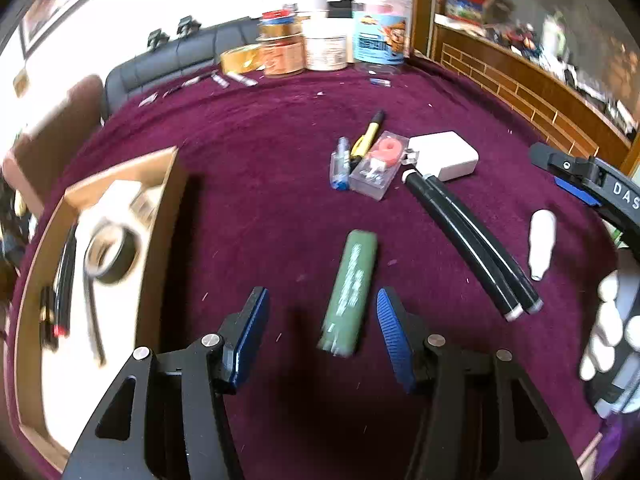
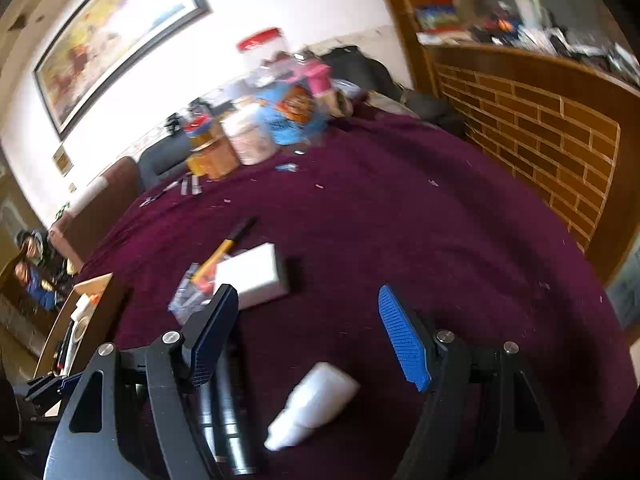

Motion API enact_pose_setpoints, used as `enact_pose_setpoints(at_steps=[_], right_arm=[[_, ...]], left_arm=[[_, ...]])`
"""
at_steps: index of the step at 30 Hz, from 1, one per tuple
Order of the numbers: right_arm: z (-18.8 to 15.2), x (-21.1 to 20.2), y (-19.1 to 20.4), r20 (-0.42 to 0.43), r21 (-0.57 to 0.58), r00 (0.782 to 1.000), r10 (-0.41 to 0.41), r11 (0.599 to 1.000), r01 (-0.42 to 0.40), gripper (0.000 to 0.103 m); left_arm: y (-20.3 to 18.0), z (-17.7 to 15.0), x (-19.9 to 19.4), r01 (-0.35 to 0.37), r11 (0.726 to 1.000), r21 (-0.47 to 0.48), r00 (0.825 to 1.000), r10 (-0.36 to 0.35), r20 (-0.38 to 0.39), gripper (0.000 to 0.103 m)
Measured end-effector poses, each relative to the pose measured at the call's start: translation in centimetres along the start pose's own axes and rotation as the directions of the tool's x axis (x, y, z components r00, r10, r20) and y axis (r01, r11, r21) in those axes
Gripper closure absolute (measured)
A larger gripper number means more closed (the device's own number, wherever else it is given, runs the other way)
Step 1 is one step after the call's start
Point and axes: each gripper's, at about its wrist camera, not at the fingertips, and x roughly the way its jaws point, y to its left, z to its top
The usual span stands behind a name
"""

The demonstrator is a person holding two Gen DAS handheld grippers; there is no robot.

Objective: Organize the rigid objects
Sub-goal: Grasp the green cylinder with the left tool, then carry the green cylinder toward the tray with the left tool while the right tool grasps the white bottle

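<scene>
Left gripper [image 1: 320, 316] sits closest in left wrist view, jaws open w/ a green lighter [image 1: 349, 292] lying on the maroon surface [image 1: 260, 152] between the pads, not pinched; can't tell if a pad touches it. Box [image 1: 168, 208] at left holds a tape roll [image 1: 112, 254] & pens. Farther out: two black markers [image 1: 472, 240] side by side, white charger [image 1: 448, 154], clear case w/ pink ring [image 1: 380, 164], yellow pen [image 1: 366, 136], all bunched together. Right gripper [image 2: 310, 332] jaws open wide, nothing gripped; white bottle [image 2: 316, 404] lies on its side between them on the surface. Jars [image 1: 340, 36] stand at far edge.
</scene>
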Motion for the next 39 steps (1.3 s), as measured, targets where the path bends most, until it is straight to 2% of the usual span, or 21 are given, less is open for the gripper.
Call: enact_pose_setpoints(at_steps=[3, 5, 7, 8, 9, 13, 15, 19, 25, 28, 29, 31, 33, 35, 39], right_arm=[[0.3, -0.5, -0.2, 0.022, -0.003, 1.000, 0.001, 1.000, -0.001, 0.030], [0.4, -0.1, -0.4, 0.011, -0.015, 1.000, -0.001, 1.000, 0.001, 0.030], [0.5, 0.2, -0.4, -0.004, -0.017, 1.000, 0.001, 1.000, -0.001, 0.030], [0.2, 0.2, -0.2, -0.008, -0.017, 1.000, 0.001, 1.000, -0.001, 0.030], [0.3, 0.5, -0.2, -0.015, -0.013, 1.000, 0.002, 1.000, -0.002, 0.030], [0.1, 0.5, -0.9, -0.026, 0.017, 1.000, 0.010, 1.000, -0.010, 0.030], [0.1, 0.5, -1.3, -0.030, 0.040, 0.999, 0.015, 0.999, -0.014, 0.030], [0.1, -0.4, -2.0, -0.036, 0.089, 0.999, 0.030, 0.996, -0.026, 0.030], [-1.6, -0.5, -1.2, -0.174, 0.119, 0.984, 0.028, 0.993, -0.007, 0.031], [-1.9, 0.6, 0.6, -0.225, 0.044, 0.974, -0.039, 0.998, 0.050, 0.046], [-2.2, 1.1, 1.1, -0.251, 0.020, 0.966, -0.059, 0.998, 0.066, 0.056], [-2.4, 1.6, 2.5, -0.244, -0.068, 0.959, -0.147, 0.989, 0.134, 0.072], [-2.7, 1.7, 3.2, -0.236, -0.105, 0.953, -0.188, 0.980, 0.168, 0.074], [-2.9, 1.5, 3.3, -0.237, -0.102, 0.955, -0.181, 0.982, 0.161, 0.079], [-2.4, -0.7, 4.1, -0.197, -0.100, 0.968, -0.154, 0.986, 0.137, 0.079]], left_arm=[[-1.4, 0.3, 2.0, -0.016, 0.999, 0.046, 0.999, 0.018, -0.036, 0.053], [-1.7, 0.0, 2.1, -0.019, 0.998, 0.061, 1.000, 0.019, 0.000, 0.053], [-1.3, 0.0, 2.1, 0.017, 0.999, 0.046, 1.000, -0.017, -0.006, 0.065], [-0.9, 0.0, 2.0, 0.067, 0.997, 0.027, 0.998, -0.066, -0.012, 0.085], [-0.7, -0.1, 1.8, 0.067, 0.998, 0.019, 0.998, -0.067, -0.011, 0.087], [0.5, -0.8, 0.6, 0.108, 0.993, -0.047, 0.994, -0.108, 0.006, 0.087], [1.6, -1.5, -0.8, 0.156, 0.982, -0.105, 0.988, -0.154, 0.028, 0.087], [3.0, -2.3, -3.8, 0.221, 0.964, -0.149, 0.974, -0.210, 0.085, 0.086], [5.0, -2.8, -6.8, 0.272, 0.947, -0.173, 0.956, -0.245, 0.163, 0.086], [5.8, -3.3, -7.5, 0.271, 0.946, -0.177, 0.954, -0.240, 0.178, 0.086], [6.2, -3.6, -7.7, 0.272, 0.945, -0.184, 0.954, -0.239, 0.183, 0.086], [7.2, -4.2, -8.4, 0.271, 0.942, -0.201, 0.953, -0.232, 0.196, 0.086], [8.2, -4.8, -9.0, 0.255, 0.943, -0.215, 0.955, -0.210, 0.211, 0.086], [9.1, -5.4, -9.6, 0.215, 0.951, -0.221, 0.960, -0.165, 0.224, 0.086], [10.4, -6.2, -9.7, 0.188, 0.951, -0.245, 0.964, -0.131, 0.230, 0.086]])
